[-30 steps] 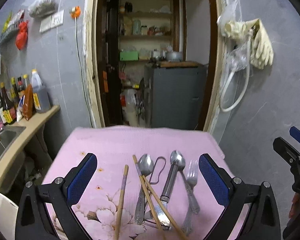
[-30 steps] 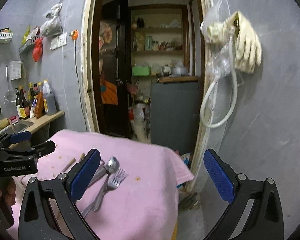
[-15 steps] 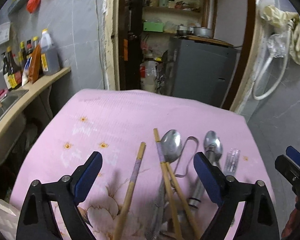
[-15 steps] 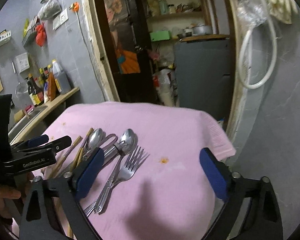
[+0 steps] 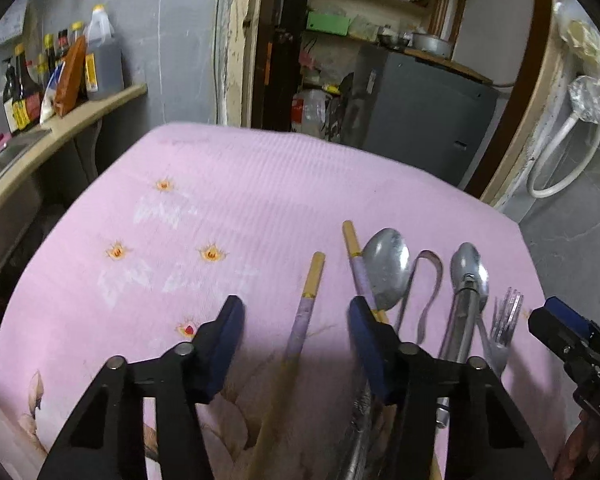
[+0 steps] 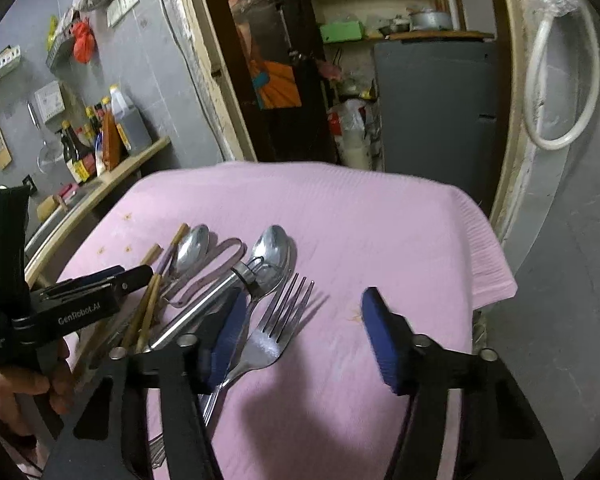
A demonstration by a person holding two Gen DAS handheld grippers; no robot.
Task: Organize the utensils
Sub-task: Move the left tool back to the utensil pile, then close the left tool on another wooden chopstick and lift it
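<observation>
A pile of utensils lies on the pink cloth (image 5: 228, 200): a lone chopstick (image 5: 306, 304), a second chopstick (image 5: 356, 256), two metal spoons (image 5: 386, 264) (image 5: 469, 266), metal tongs (image 5: 428, 284) and a fork (image 5: 504, 320). My left gripper (image 5: 296, 336) is open, its jaws on either side of the lone chopstick, low over the cloth. My right gripper (image 6: 304, 332) is open just above the cloth, with the fork (image 6: 276, 328) next to its left finger (image 6: 224, 340). The left gripper also shows in the right wrist view (image 6: 100, 284), over the chopsticks (image 6: 148, 308).
The pink cloth (image 6: 380, 220) covers a table that ends at a doorway ahead. A counter with bottles (image 5: 60, 76) and a sink stands to the left. A grey cabinet (image 5: 420, 108) stands behind the table. A hose (image 6: 556, 92) hangs on the right wall.
Both grippers have tilted down and moved closer to the cloth. The left jaws have narrowed around the lone chopstick. The right jaws have narrowed beside the fork.
</observation>
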